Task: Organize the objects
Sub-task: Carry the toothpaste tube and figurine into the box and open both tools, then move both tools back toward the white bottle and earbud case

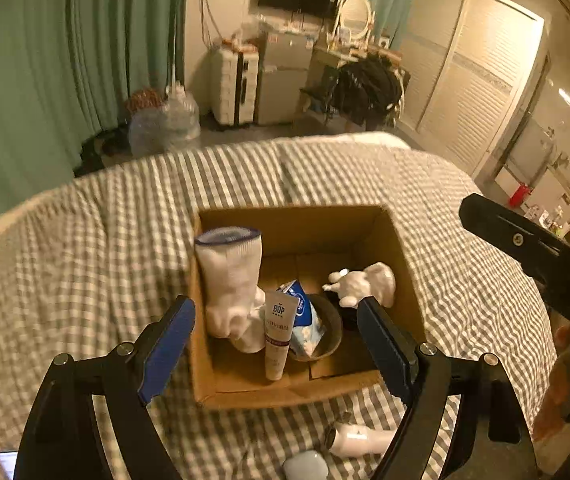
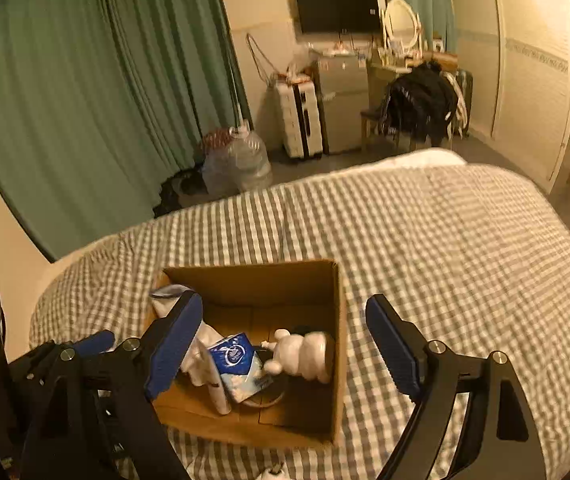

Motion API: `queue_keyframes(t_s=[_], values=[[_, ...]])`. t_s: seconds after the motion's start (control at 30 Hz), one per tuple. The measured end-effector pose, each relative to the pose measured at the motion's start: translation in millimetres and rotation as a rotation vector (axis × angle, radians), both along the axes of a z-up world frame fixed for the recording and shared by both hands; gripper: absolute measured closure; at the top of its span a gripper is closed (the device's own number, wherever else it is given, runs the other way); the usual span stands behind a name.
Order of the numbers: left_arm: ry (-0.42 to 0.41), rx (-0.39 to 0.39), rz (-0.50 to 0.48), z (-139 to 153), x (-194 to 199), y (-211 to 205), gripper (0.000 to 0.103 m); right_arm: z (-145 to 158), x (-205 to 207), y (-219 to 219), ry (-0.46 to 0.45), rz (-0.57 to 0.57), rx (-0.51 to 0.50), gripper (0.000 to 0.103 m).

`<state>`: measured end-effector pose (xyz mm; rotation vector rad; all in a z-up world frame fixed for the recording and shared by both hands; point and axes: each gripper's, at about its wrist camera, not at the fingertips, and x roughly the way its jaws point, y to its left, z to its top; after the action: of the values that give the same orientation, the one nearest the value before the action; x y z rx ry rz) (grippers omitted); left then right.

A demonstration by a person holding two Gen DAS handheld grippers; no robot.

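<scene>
An open cardboard box (image 1: 401, 264) stands on the checked bed; it also shows in the right wrist view (image 2: 337, 344). Inside are a white sock (image 1: 231, 280), a BOP tube (image 1: 279, 332), a blue tissue pack (image 1: 305, 320) in a dark bowl (image 1: 331, 332), and a white figurine (image 1: 365, 284). The tissue pack (image 2: 239, 364) and the figurine (image 2: 301, 354) show in the right wrist view too. My left gripper (image 1: 277, 344) is open and empty above the box's near side. My right gripper (image 2: 285, 352) is open and empty over the box.
On the bed in front of the box lie a white bottle (image 1: 359, 438) and a small pale case (image 1: 305, 466). The checked bedspread (image 2: 465, 248) stretches right and beyond. Across the floor are water jugs (image 2: 247, 160), a suitcase (image 2: 299, 120) and a chair with dark clothes (image 2: 421, 100).
</scene>
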<state>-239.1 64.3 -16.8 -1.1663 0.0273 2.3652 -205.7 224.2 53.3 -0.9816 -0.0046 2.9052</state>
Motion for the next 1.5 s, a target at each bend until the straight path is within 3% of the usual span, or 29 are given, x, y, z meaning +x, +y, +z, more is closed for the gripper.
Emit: queue_keyframes(t_s=[0.2, 0.33, 0.63, 0.77, 0.97, 1.17, 1.37, 1.5], values=[[0.140, -0.004, 0.038, 50, 52, -19, 0.012, 46, 65, -23, 0.105, 0.051, 0.082, 0.018], [0.189, -0.013, 0.041, 69, 76, -23, 0.006, 65, 105, -30, 0.161, 0.083, 0.137, 0.012], [0.218, -0.058, 0.094, 65, 131, -34, 0.003, 65, 169, -30, 0.197, 0.159, 0.264, 0.006], [0.213, -0.090, 0.114, 50, 141, -36, 0.002, 37, 178, -29, 0.161, 0.157, 0.424, 0.006], [0.192, -0.111, 0.103, 9, 148, -32, 0.002, -14, 180, -21, 0.095, 0.178, 0.513, 0.006], [0.142, -0.209, 0.092, -51, 131, -20, 0.002, -69, 166, -16, 0.010, 0.265, 0.542, 0.006], [-0.008, -0.228, 0.044, -113, 117, -12, 0.002, -138, 137, -20, -0.137, 0.343, 0.565, 0.006], [-0.090, -0.294, 0.030, -148, 110, -5, 0.002, -175, 110, -20, -0.247, 0.349, 0.537, 0.006]])
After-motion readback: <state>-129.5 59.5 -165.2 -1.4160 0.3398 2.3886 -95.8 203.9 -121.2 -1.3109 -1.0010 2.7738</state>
